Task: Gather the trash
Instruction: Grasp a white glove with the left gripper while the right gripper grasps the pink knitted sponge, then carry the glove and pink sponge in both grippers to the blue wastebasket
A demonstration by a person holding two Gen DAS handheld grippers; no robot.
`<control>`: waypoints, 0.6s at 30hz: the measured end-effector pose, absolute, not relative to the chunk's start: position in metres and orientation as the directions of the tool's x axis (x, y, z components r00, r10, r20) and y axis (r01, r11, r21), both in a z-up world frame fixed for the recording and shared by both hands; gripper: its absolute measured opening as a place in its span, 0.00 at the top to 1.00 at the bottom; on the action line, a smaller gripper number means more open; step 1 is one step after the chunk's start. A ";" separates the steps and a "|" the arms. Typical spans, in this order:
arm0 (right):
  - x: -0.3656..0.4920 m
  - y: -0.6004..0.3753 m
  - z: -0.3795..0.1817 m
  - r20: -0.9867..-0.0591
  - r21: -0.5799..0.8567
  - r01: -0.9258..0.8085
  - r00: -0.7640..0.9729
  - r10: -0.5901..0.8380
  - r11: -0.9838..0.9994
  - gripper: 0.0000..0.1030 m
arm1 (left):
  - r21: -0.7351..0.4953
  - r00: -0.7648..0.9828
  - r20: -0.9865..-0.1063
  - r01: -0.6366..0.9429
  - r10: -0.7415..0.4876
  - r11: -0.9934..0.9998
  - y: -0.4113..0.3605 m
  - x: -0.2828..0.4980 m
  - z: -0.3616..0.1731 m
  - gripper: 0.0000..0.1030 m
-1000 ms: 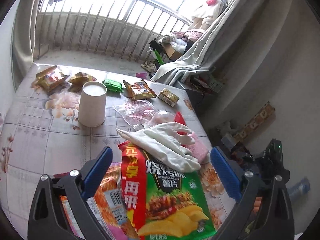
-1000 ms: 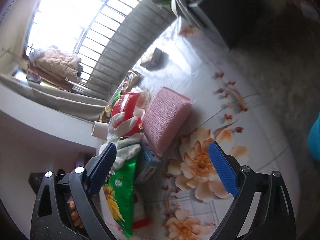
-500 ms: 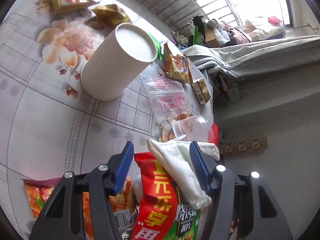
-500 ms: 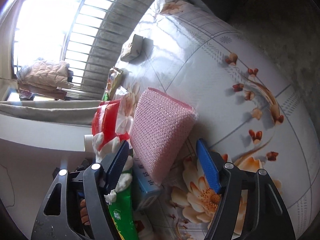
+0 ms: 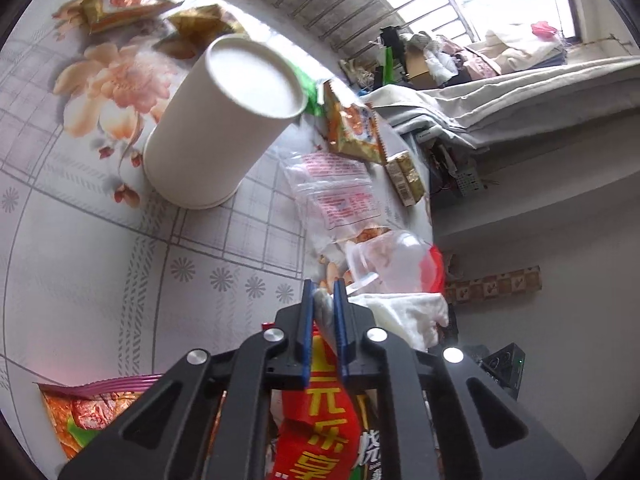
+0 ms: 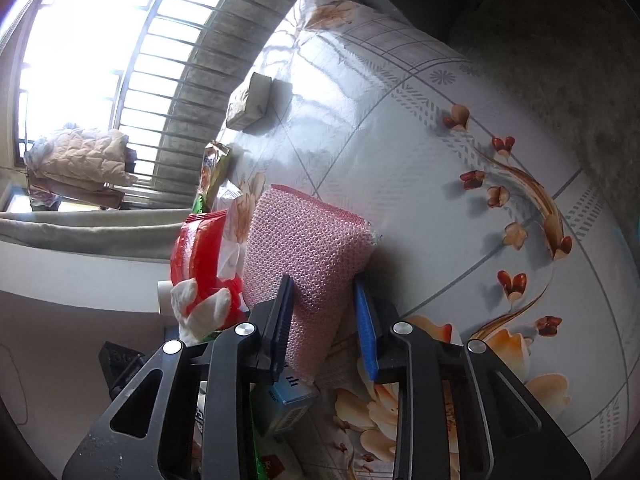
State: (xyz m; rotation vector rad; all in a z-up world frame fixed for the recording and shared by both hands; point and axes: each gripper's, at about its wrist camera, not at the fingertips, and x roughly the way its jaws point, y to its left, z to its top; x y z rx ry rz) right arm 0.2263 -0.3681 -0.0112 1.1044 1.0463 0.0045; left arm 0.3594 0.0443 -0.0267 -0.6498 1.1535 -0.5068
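a: pinching now. the left gripper [image 5: 323, 292] has just been closing and its blue pads clamp the top edge of the red-and-green chip bag [image 5: 320, 432], with a corner of the white cloth [image 5: 404, 312] caught at the tips.

b: right side?

a: the right gripper [image 6: 326, 300] has also just been closing, around the near end of the pink sponge [image 6: 308, 252]. the left pad presses into the mesh; the blue right pad sits at the sponge's edge, contact there i cannot tell.

b: where does the trash lie?

a: on the floral tablecloth [image 5: 80, 240]. the chip bag is at the near edge, under the cloth. far of it stands a white paper cup [image 5: 216, 128]; right of the cup lies a clear plastic bag [image 5: 336, 200], then a small gold box [image 5: 404, 176]. gold wrappers [image 5: 120, 0] sit at the far left. the sponge rests on a blue box [image 6: 288, 400].
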 end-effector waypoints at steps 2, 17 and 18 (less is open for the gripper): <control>0.226 -0.369 -0.009 -0.687 0.723 0.469 0.559 0.464 0.506 0.76 | -0.698 0.349 -0.651 0.072 -0.674 0.712 0.042 0.357 -0.018 0.94; 0.209 -0.380 0.019 -0.701 0.682 0.433 0.617 0.357 0.590 0.78 | -0.688 0.406 -0.490 0.363 -0.771 0.628 0.006 0.321 0.058 0.96; 0.208 -0.381 0.021 -0.701 0.680 0.431 0.621 0.351 0.593 0.78 | -0.687 0.405 -0.483 0.375 -0.777 0.622 0.004 0.318 0.061 0.96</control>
